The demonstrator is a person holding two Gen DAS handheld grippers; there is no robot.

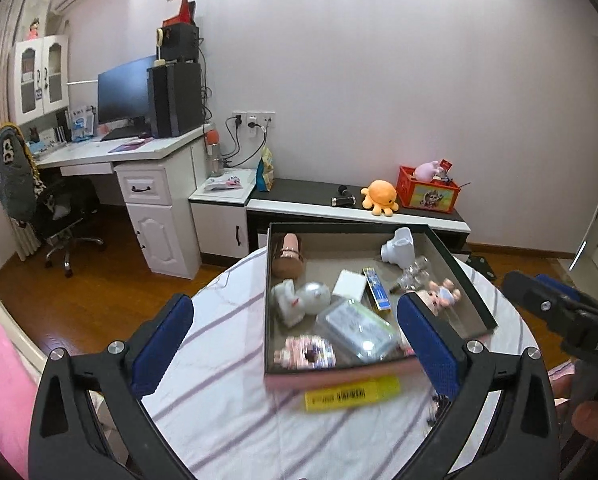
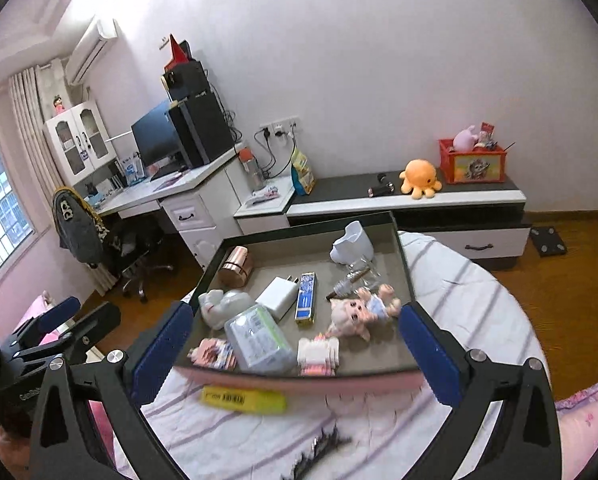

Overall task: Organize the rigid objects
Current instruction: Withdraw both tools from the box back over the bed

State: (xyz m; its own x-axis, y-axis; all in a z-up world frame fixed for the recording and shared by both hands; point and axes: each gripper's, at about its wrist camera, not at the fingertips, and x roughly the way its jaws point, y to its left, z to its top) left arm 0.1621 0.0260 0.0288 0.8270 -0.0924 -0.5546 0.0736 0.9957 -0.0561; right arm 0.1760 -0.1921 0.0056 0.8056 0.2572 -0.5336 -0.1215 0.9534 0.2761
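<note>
In the left wrist view your left gripper [image 1: 295,344] stands wide with nothing between its 2 blue pads, hanging over the near edge of the box [image 1: 465,276] at centre frame. The yellow highlighter [image 1: 353,394] lies outside it on the striped cloth [image 1: 219,380], just below the box's pink front wall at lower centre, and looks like the next piece to collect; come down over its middle with the pads across its short width, since it may roll. The right gripper [image 1: 555,308] sits at the right edge, so keep your hands apart. In the right wrist view your right gripper [image 2: 295,348] is also spread wide and empty above the box's front wall [image 2: 299,380]. The highlighter [image 2: 243,398] lies lower left of centre, and a dark bristly thing [image 2: 319,452], too blurred to name, lies at the bottom. Free floor inside the box shows toward its upper middle, near the copper cylinder [image 2: 235,268] and white jug [image 2: 353,244]; the table's round rim falls away at right.
</note>
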